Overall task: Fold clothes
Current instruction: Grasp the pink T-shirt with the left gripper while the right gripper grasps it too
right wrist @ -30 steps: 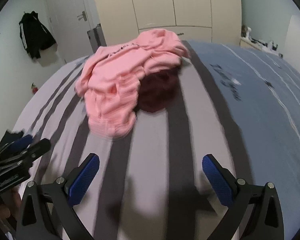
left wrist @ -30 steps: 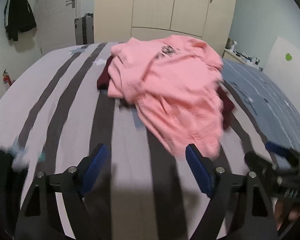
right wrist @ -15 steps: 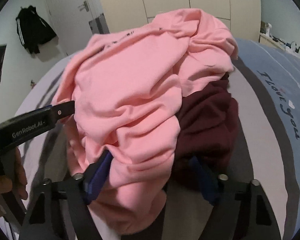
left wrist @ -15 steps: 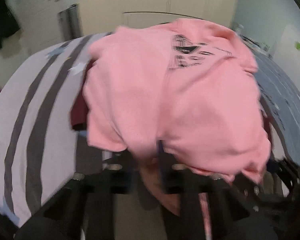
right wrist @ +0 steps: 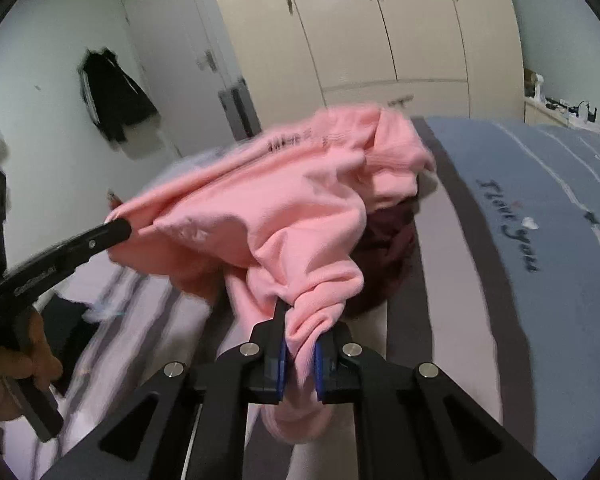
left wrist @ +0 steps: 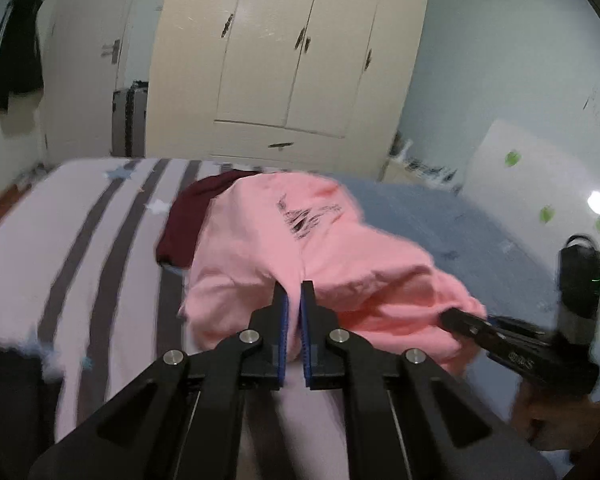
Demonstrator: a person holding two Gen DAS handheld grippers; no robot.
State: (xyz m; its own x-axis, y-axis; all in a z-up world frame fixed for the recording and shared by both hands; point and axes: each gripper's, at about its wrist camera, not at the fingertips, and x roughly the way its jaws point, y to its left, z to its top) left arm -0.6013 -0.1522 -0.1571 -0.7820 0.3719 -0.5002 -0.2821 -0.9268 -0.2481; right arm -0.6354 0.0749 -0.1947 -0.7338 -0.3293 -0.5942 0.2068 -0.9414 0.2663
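Your left gripper (left wrist: 293,292) has its blue-padded jaws pressed almost together on a pinch of the pink sweatshirt (left wrist: 300,248), the cloth running up and away from the tips; your right gripper (right wrist: 298,320) is clamped on a bunched, twisted wad of the same garment, which bulges out between the pads; in the right wrist view the sweatshirt is stretched between your two tools, its far part resting on the bed (left wrist: 80,240) and its near edge lifted; a dark printed design shows on the pink chest; a maroon garment (left wrist: 188,216) lies under and behind the sweatshirt, touching it, on the striped half of the bedcover; the other half of the cover is blue with dark script lettering (right wrist: 508,224); the frames are blurred, so how much cloth your left jaws hold is hard to judge, probably a thin fold; beyond the bed stand a cream wardrobe (left wrist: 292,52) and a dark jacket (right wrist: 112,96) hanging on the wall
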